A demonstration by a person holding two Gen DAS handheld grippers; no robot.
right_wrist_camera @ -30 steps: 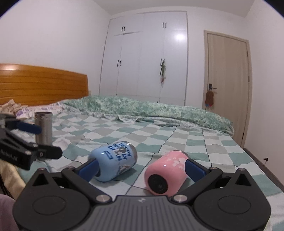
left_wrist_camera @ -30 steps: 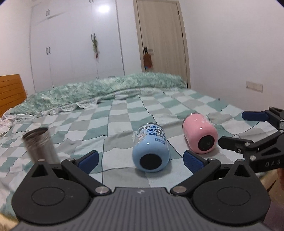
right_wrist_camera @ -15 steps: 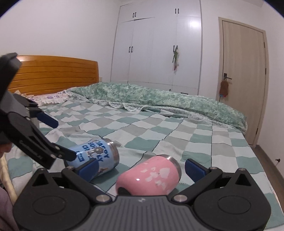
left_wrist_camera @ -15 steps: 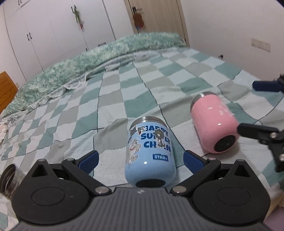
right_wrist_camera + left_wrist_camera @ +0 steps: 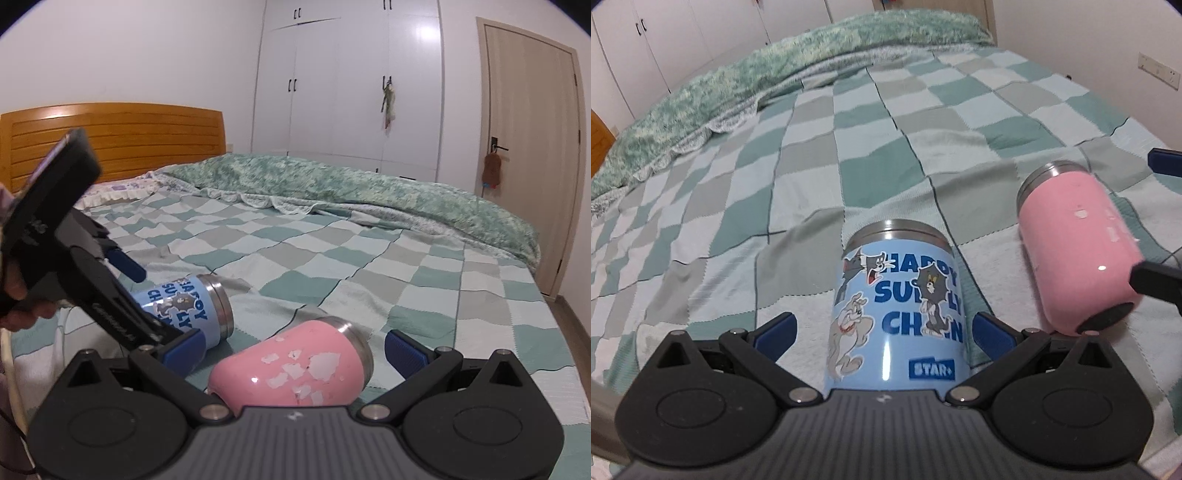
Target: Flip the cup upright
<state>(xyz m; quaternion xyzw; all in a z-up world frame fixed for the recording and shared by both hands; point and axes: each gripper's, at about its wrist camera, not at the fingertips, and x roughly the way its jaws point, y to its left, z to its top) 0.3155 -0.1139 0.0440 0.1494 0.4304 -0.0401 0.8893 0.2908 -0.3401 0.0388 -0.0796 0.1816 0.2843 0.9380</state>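
Note:
A blue cartoon-printed cup (image 5: 899, 317) lies on its side on the checked bedspread, steel rim pointing away. My left gripper (image 5: 884, 330) is open, its blue pads either side of the cup without touching. A pink cup (image 5: 1075, 251) lies on its side to the right. In the right wrist view the pink cup (image 5: 295, 367) lies between the open pads of my right gripper (image 5: 293, 349), steel rim to the right. The blue cup (image 5: 184, 310) and the left gripper (image 5: 122, 295) show at left there.
The bed (image 5: 332, 251) has a green-and-grey checked cover with a rumpled green quilt (image 5: 369, 188) at its far side. A wooden headboard (image 5: 122, 136), white wardrobes (image 5: 351, 85) and a door (image 5: 528, 147) stand behind. A steel cylinder edge (image 5: 600, 410) shows at lower left.
Both grippers moved forward and down over the cups. The blue cup now sits between the left pads, the pink cup between the right pads. The steel tumbler slid out of the left view.

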